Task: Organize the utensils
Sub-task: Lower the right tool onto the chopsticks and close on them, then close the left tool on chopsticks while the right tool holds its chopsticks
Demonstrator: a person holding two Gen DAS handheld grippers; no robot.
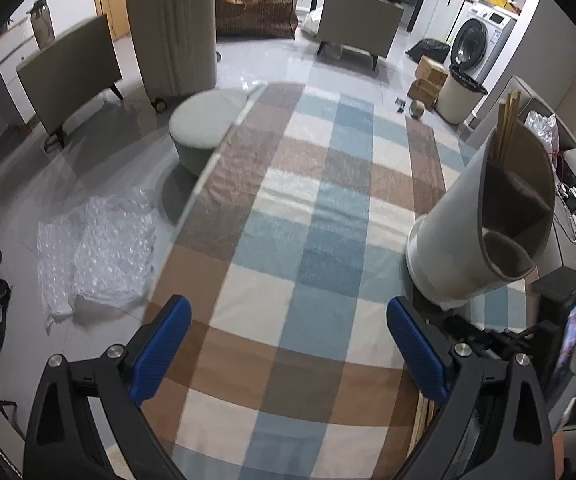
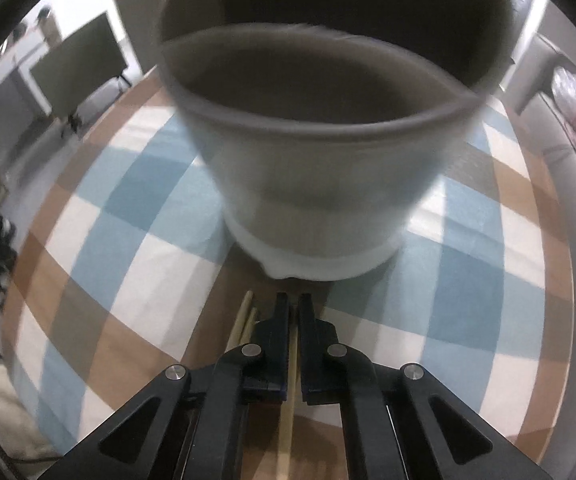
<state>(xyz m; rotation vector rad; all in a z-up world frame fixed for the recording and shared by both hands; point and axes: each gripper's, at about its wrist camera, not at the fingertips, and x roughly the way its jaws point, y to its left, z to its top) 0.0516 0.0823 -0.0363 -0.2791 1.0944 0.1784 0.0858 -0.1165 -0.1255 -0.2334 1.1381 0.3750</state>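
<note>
My landmark is the grey utensil holder (image 2: pixel 319 184), a divided cup standing upright on the checked cloth (image 1: pixel 288 208) that covers the surface. My right gripper (image 2: pixel 293 308) sits just in front of the holder's base, its jaws pinched nearly together on a single wooden chopstick (image 2: pixel 289 392) that runs back between them toward the camera. Two more loose chopsticks (image 2: pixel 244 320) lie on the cloth just left of those jaws, also close to the holder's foot. Through the left wrist camera the holder stands to the right, with a bundle of chopsticks (image 1: pixel 507 124) already upright in its far compartment. My left gripper (image 1: pixel 288 344) hovers left of the holder over bare cloth, jaws spread wide, holding nothing.
</note>
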